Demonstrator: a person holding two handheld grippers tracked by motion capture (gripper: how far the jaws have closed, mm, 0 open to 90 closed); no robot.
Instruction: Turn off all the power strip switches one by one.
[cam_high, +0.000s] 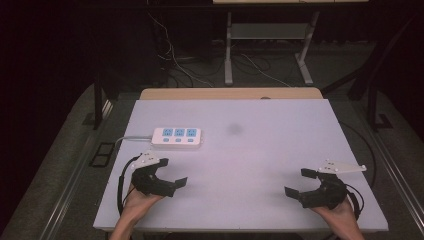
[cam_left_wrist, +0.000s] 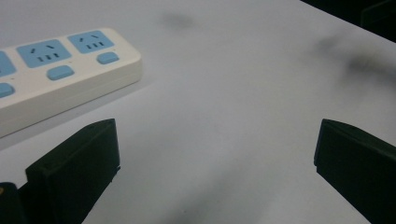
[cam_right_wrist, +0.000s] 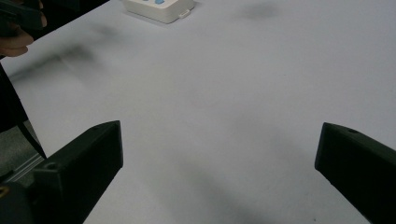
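Both grippers sat spread wide and empty at the near edge, with the power strip farther up the table.

Your left gripper (cam_high: 172, 172) rested just short of the power strip (cam_high: 177, 137), jaws released and holding nothing; your right gripper (cam_high: 299, 182) lay well apart from it, equally slack. The strip looked light and its cord (cam_high: 131, 138) ran off the left edge, so a one-sided nudge could have skidded or swung it on the white table (cam_high: 260, 150).

My two grippers, left gripper (cam_high: 171, 176) and right gripper (cam_high: 298, 183), are black with blocky jaws, grey three-cornered top plates and trailing black cables.
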